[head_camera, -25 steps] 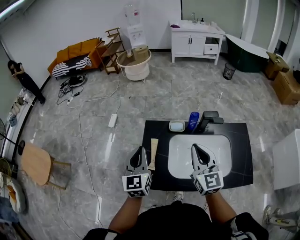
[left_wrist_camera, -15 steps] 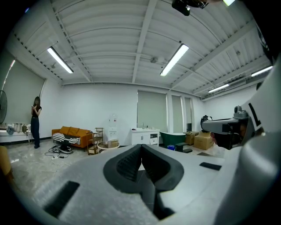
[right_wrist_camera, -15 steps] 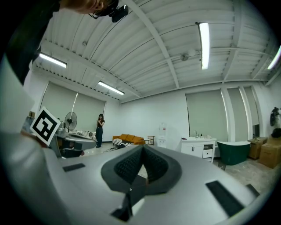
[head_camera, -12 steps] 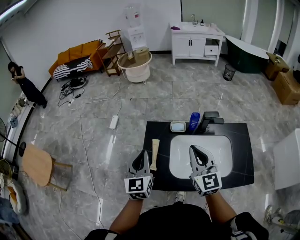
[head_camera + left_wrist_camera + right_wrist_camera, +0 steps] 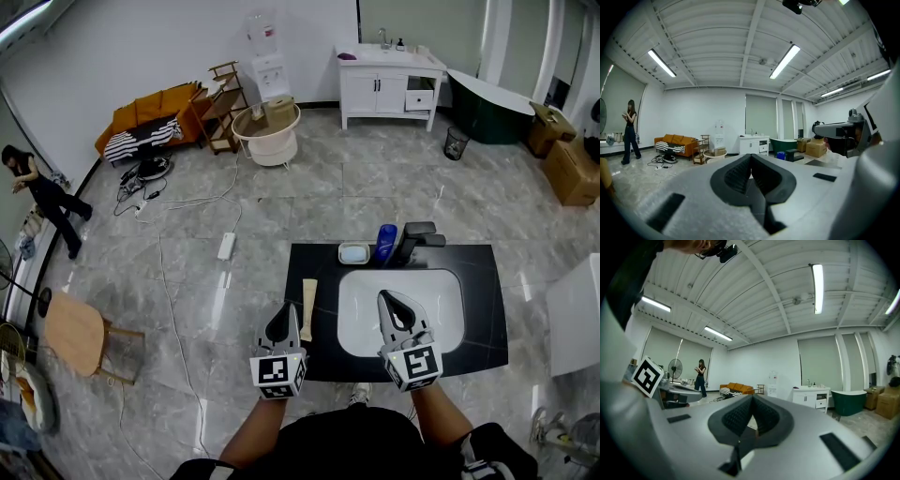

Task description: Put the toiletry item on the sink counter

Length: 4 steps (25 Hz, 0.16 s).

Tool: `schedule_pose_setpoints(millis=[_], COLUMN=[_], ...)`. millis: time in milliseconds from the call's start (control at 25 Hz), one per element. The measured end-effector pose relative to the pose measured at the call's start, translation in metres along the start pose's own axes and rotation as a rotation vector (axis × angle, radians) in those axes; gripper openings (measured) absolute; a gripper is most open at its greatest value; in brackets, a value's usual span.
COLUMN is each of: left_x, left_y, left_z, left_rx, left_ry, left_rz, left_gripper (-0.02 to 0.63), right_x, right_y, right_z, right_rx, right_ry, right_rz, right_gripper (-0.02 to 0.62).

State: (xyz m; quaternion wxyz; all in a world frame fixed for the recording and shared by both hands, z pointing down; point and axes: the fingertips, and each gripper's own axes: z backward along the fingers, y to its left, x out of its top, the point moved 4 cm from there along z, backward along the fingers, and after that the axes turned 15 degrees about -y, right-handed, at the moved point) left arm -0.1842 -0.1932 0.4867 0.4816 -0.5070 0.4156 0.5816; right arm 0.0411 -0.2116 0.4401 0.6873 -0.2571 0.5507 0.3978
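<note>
Both jaws are clenched and hold nothing: the left gripper hangs at the near left edge of the black surface, and the right gripper hangs over the near part of the white basin. The cream tube lies flat on the surface left of the basin, just right of the left gripper's tip. A blue bottle and a soap dish stand at the far edge.

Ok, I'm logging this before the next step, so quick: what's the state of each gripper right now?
Left gripper: closed, nothing between its jaws.
Right gripper: closed, nothing between its jaws.
</note>
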Motion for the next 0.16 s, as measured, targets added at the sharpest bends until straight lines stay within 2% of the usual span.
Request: schedule_pose_setpoints(millis=[160], left_x=[-0.0015], left_y=[0.0029], left_z=[-0.0025], left_rx=[0.001], left_ry=[0.001], left_rz=[0.003], left_gripper=[0.012], right_x=[-0.0006], right_y=[0.0000], right_z=[-0.0038], right_rx=[0.004], right_ry=[-0.001], right_rz=[0.005], right_gripper=[0.005])
